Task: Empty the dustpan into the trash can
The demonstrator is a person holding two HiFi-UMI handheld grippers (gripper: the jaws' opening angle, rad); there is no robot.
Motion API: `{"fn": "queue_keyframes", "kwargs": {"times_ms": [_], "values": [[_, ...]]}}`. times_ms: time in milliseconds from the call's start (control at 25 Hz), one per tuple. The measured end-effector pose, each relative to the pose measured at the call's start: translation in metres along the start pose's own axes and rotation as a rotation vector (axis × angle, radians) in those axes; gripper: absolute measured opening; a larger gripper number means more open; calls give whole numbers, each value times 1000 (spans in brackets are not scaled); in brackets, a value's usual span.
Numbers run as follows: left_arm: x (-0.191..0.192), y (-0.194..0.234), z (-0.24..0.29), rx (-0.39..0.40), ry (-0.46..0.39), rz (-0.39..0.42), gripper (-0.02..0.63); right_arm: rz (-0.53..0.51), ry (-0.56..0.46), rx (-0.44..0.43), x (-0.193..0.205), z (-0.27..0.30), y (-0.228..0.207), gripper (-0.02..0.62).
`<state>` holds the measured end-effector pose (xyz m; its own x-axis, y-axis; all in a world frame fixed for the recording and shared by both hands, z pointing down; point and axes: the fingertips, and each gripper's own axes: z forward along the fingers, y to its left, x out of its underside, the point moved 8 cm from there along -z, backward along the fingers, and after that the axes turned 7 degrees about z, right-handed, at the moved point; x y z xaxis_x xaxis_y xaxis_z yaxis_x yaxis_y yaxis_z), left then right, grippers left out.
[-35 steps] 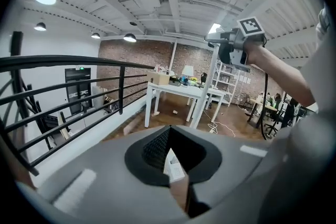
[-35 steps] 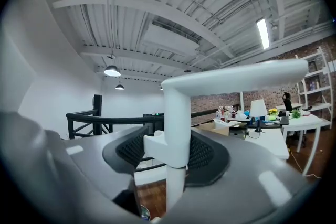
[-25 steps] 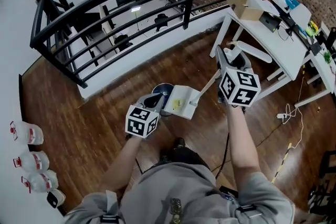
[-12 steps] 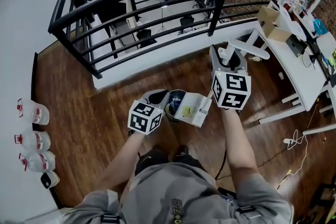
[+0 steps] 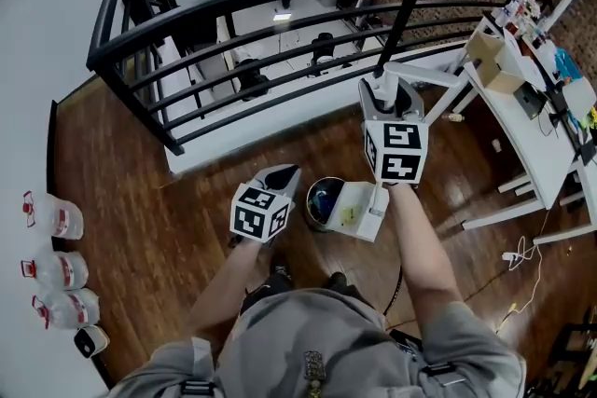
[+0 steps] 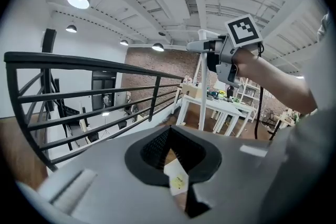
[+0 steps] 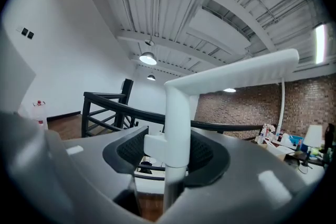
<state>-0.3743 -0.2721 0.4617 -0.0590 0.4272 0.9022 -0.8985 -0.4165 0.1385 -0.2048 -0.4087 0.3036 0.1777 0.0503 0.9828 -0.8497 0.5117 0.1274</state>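
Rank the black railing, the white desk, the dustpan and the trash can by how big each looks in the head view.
1. black railing
2. white desk
3. dustpan and trash can: these look alike. The dustpan covers part of the can, so they are left unranked.

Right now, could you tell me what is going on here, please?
A person works two grippers. The right gripper is clamped on the handle of the white dustpan, which is beside the trash can on the wooden floor. A yellowish scrap lies in it. The left gripper hangs near the can, holding nothing.
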Motion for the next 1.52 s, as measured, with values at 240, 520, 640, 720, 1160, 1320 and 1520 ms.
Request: {"fn": "queue_keyframes", "kwargs": {"times_ms": [240, 520, 640, 720, 1160, 1320, 1520], "values": [[8, 50, -27, -15, -11, -23, 5, -77, 19, -36, -2, 45, 68, 192], [17, 94, -56, -50, -19, -57, 5, -122, 47, -70, 0, 81, 126, 189], [19, 104, -63, -58, -20, -63, 6, -131, 55, -76, 1, 92, 138, 189], [19, 110, -67, -64, -26, -63, 5, -136, 56, -79, 1, 96, 144, 189], [12, 111, -55, -10, -54, -55, 5, -113, 54, -39, -4, 68, 118, 190], [2, 86, -32, 58, -45, -25, 5, -77, 45, 10, -6, 41, 77, 192], [-17, 46, -4, 133, -35, 30, 5, 0, 20, 75, -4, -5, 18, 193]]}}
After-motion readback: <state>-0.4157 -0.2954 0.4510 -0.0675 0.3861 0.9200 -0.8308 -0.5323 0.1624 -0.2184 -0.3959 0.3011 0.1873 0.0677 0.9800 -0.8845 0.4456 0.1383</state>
